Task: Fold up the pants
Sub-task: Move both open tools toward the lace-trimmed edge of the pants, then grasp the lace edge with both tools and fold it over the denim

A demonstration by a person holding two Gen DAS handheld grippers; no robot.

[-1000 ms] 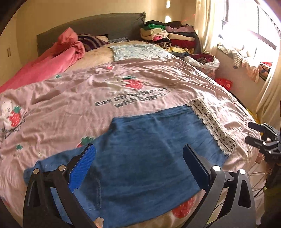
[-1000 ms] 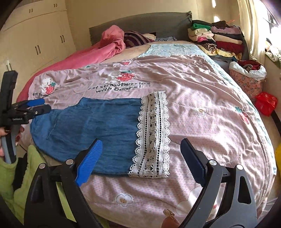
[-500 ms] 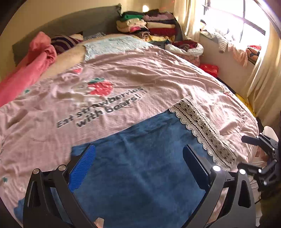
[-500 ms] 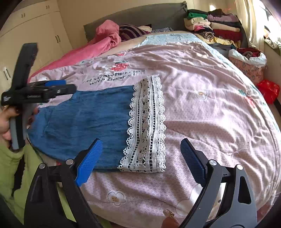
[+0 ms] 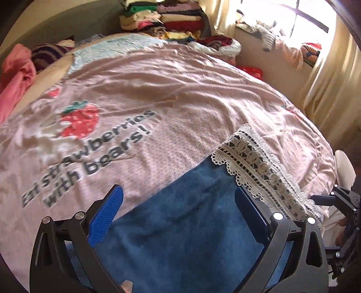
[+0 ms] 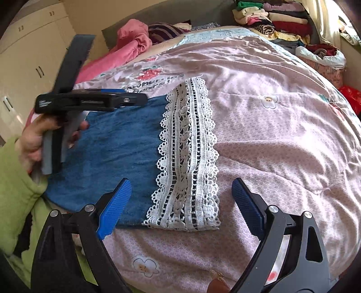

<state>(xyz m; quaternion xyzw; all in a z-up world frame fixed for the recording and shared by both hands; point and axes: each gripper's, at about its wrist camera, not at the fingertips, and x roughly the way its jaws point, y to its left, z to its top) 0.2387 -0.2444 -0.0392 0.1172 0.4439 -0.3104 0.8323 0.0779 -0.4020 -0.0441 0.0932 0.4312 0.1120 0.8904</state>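
Since the earlier frames both grippers have come forward over the bed, so the blue pants now fill more of each view. At the far left of the right wrist view, a hand point(image 6: 33, 139) in a green sleeve point(image 6: 20, 193) holds the left gripper point(image 6: 137, 99) by its handle, above the blue cloth. From its own camera its fingers point(image 5: 106, 216) are spread wide, with nothing between them. The blue pants point(image 6: 112, 153) lie flat on the pink strawberry quilt point(image 6: 282, 135) of the bed, near its front edge. Their white lace hem point(image 6: 187, 157) lies to the right of the blue part. The right gripper point(image 6: 180, 207) hovers over the front end of this hem, fingers point(image 6: 117, 207) spread wide and not touching the cloth. In the left wrist view, the right gripper appears at the far right edge, beside the bed. At the far right, behind the bed, is a stack of folded clothes point(image 6: 279, 20), and a red bag point(image 6: 349, 97) is near the wall.
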